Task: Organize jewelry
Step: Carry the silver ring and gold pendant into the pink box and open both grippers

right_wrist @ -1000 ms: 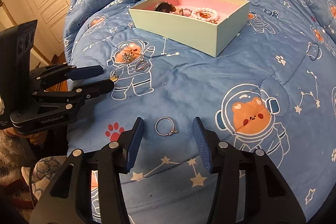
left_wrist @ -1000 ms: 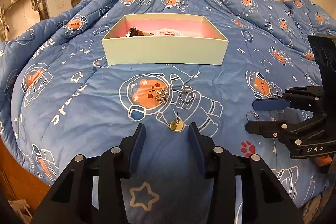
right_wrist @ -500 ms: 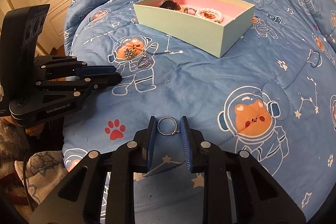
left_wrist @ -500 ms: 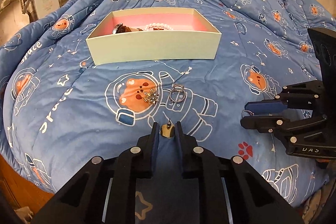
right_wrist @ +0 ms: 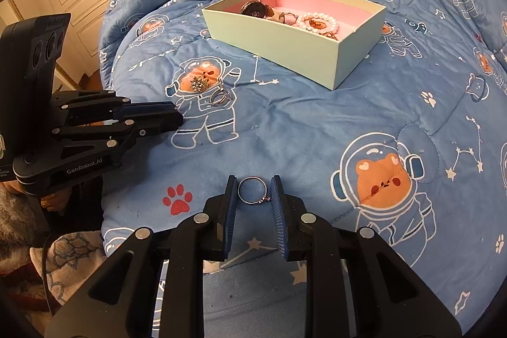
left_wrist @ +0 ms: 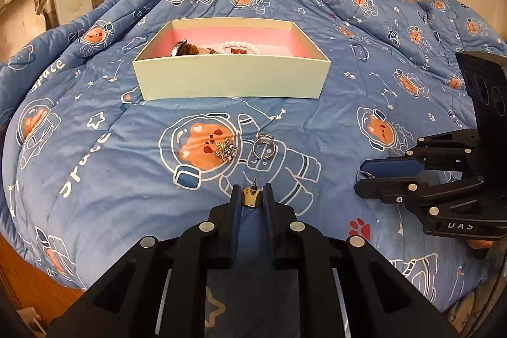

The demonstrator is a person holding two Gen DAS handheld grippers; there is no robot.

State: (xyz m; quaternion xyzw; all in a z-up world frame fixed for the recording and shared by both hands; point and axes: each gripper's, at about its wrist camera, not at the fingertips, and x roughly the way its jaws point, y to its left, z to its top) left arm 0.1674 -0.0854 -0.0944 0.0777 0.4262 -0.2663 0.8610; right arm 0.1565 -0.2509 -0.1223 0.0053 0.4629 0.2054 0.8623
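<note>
On the quilt (left_wrist: 317,122):
Left gripper (left_wrist: 251,198): closed around gold earring (left_wrist: 251,199).
Right gripper (right_wrist: 253,190): pinching silver ring (right_wrist: 252,190).
Box (left_wrist: 231,81): farther back, holding watch (right_wrist: 253,9) and pearl bracelet (right_wrist: 318,21).

black left gripper (left_wrist: 252,195), blue-padded jaws, silver screws, white "genrobot.ai" lettering.

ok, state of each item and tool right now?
left tool: shut on gold earring
right tool: shut on ring
box: open, holds watch and pearl bracelet
brooch: loose on quilt
second ring: loose on quilt, beside brooch
</note>
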